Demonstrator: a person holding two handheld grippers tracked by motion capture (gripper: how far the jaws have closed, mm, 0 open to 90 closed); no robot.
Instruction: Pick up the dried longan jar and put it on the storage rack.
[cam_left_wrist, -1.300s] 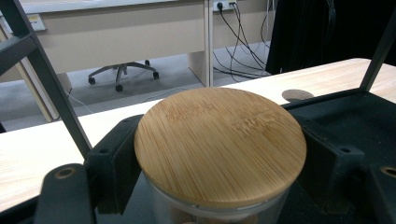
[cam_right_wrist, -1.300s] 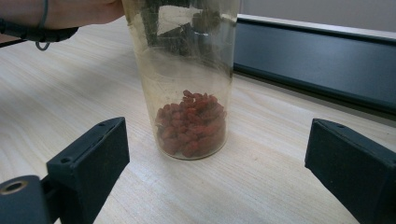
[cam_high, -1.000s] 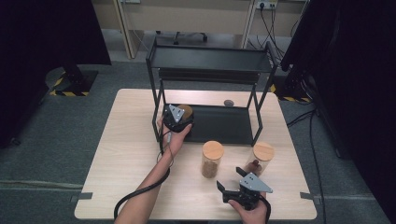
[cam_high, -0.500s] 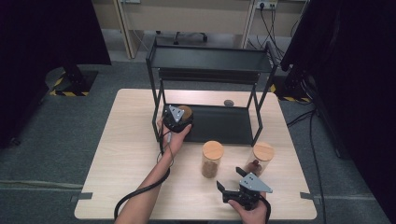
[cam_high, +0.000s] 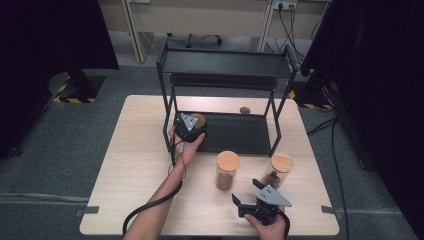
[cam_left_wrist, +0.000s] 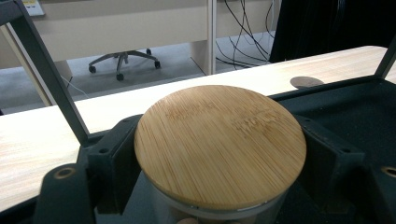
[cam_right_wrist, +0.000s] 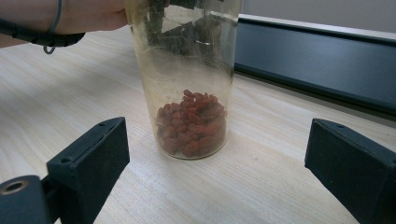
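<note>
Here a wooden-lidded jar (cam_left_wrist: 219, 144) is clenched between the jaws of the left gripper (cam_high: 189, 128) on the black rack's lower shelf (cam_high: 240, 135). The right gripper (cam_high: 260, 206) is held released near a jar of red berries (cam_right_wrist: 192, 93).

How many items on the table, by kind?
Jars with wooden lids: 3 (one held by the left gripper on the rack's bottom shelf, one mid-table with red bits, one at right)
Black metal rack: 1
Small round grey disc: 1
Total: 5
</note>
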